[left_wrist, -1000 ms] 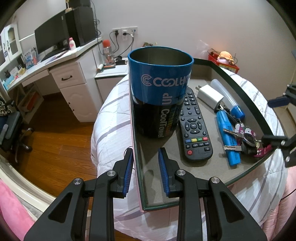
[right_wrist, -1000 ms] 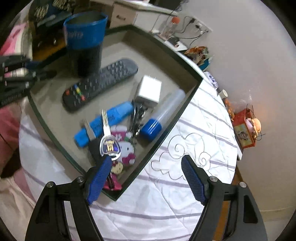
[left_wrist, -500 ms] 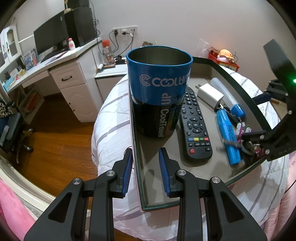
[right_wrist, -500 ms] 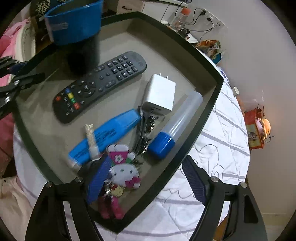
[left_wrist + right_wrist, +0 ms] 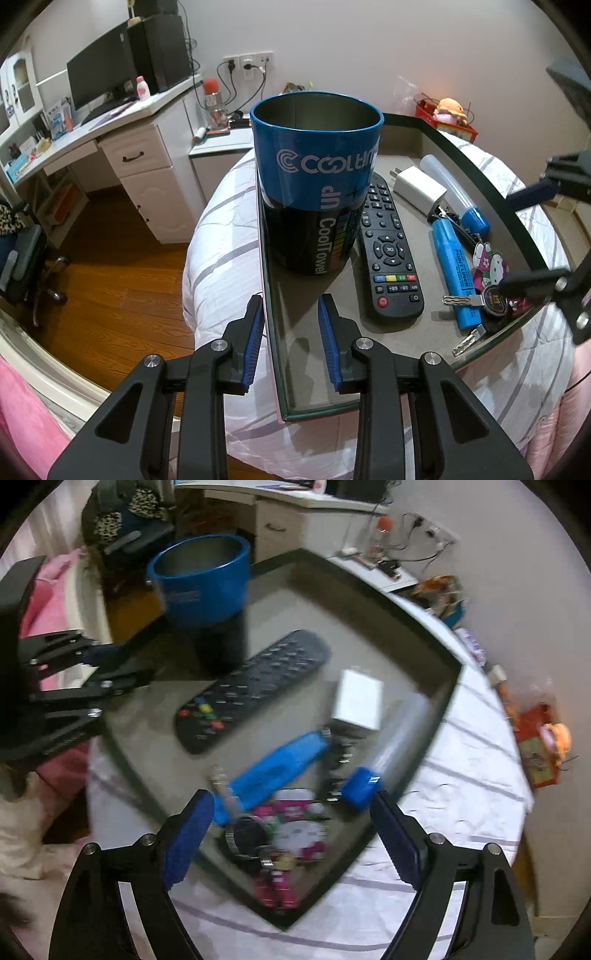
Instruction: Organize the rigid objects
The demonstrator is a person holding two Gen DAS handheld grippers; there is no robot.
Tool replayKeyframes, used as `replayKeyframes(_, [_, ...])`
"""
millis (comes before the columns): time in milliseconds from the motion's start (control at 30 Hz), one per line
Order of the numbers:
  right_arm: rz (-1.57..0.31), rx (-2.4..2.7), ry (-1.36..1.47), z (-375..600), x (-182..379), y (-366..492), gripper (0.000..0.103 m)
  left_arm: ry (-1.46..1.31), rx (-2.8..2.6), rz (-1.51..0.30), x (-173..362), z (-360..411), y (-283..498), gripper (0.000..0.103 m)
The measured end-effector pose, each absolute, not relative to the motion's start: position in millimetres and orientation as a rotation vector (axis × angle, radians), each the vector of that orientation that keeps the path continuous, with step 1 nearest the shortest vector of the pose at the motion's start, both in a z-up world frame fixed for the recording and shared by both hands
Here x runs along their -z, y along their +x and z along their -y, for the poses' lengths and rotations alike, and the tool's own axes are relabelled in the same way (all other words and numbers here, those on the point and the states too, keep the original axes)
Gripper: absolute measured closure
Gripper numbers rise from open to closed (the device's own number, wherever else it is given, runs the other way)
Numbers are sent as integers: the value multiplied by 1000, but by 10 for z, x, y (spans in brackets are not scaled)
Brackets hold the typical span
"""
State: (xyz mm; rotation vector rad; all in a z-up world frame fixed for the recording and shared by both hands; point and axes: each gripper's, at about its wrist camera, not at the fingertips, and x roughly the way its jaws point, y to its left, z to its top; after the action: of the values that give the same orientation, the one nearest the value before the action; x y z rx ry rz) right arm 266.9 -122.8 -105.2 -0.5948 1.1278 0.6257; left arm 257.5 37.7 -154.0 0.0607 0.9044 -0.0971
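Note:
A blue and black can [image 5: 317,177] stands at the left of a dark tray [image 5: 480,173]. Beside it lie a black remote [image 5: 388,251], a white charger [image 5: 419,182], a blue highlighter [image 5: 456,266], a clear tube with a blue cap [image 5: 454,192] and a key bunch with a pink cat charm [image 5: 491,280]. My left gripper [image 5: 290,321] straddles the tray's near left rim, its jaws a narrow gap apart and easing open, pressing nothing. My right gripper [image 5: 291,812] hangs over the key bunch [image 5: 295,830], jaws wide and still opening, pads clear of the keys.
The tray rests on a white striped quilt [image 5: 221,251] on a bed. A white desk with drawers [image 5: 144,166] and a monitor stands behind on the left, above a wooden floor [image 5: 103,280]. A red box with a plush toy [image 5: 447,118] sits at the back right.
My right gripper has swung in over the tray and spread its jaws wider, so the key bunch now lies between them. The left gripper has stayed at the rim.

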Motion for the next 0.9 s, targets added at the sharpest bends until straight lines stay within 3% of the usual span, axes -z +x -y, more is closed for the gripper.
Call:
replayKeyframes(133, [-1192, -657, -529, 1146, 1242, 2685, 18, 60, 101, -902, 1541, -381, 2565, 71])
replayKeyframes(267, [-1241, -664, -489, 1100, 1415, 2738, 27, 60, 105, -901, 1537, -389, 2568, 71])
replayKeyframes(367, [-1259, -695, -439, 1105, 1445, 2810, 36, 60, 106, -901, 1534, -391, 2566, 71])
replayKeyframes(400, [-1252, -678, -451, 1091, 1459, 2831, 49, 62, 106, -901, 1535, -394, 2567, 71])
replayKeyframes(500, [-1277, -698, -417, 1044, 1510, 2908, 56, 62, 106, -900, 1537, -392, 2567, 71])
replayKeyframes(900, [-1252, -671, -373, 866, 1688, 3250, 64, 66, 106, -901, 1534, -355, 2555, 71])
